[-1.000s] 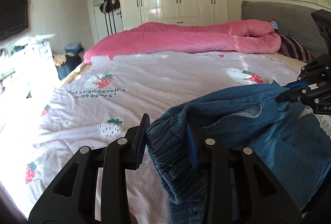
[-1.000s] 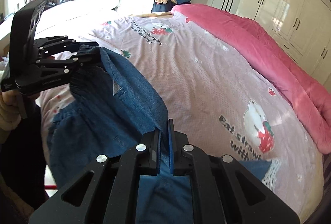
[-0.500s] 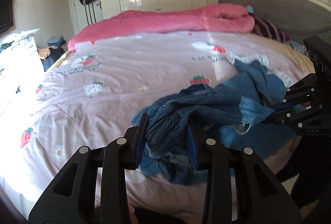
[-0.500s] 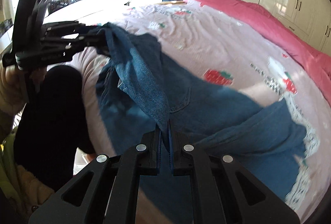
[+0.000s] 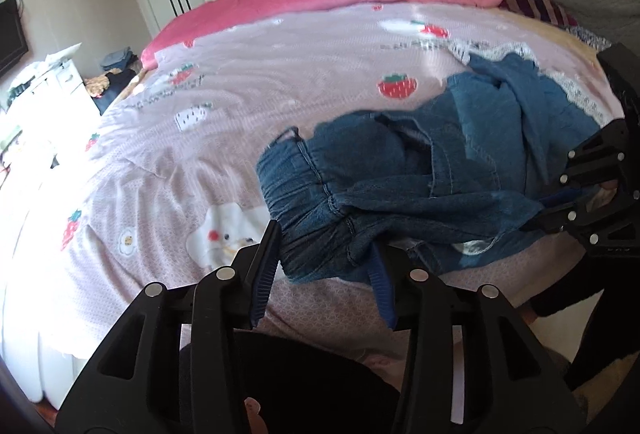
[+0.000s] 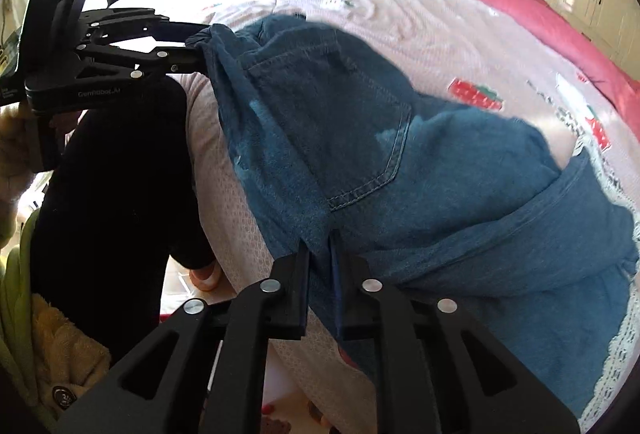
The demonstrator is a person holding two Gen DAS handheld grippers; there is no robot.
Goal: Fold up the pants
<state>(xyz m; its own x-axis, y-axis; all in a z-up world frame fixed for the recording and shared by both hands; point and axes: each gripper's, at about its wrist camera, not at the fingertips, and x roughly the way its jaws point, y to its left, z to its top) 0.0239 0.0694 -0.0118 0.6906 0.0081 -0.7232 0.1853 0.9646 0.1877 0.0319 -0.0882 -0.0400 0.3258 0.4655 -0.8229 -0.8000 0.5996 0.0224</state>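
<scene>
A: At the bottom of our left view the left tool (image 5: 326,266) is opening, the gathered waistband of the pants (image 5: 400,189) between its jaws.

B: Our right tool (image 6: 320,254), bottom centre in its own view, is opening too, a denim edge in the narrow gap.

A: The pants lie bunched at the bed's (image 5: 280,81) near edge, legs trailing to the upper right.

B: The risk: we let go with the cloth rumpled, and any fold traps creases, or the waist slides off the edge.
</scene>
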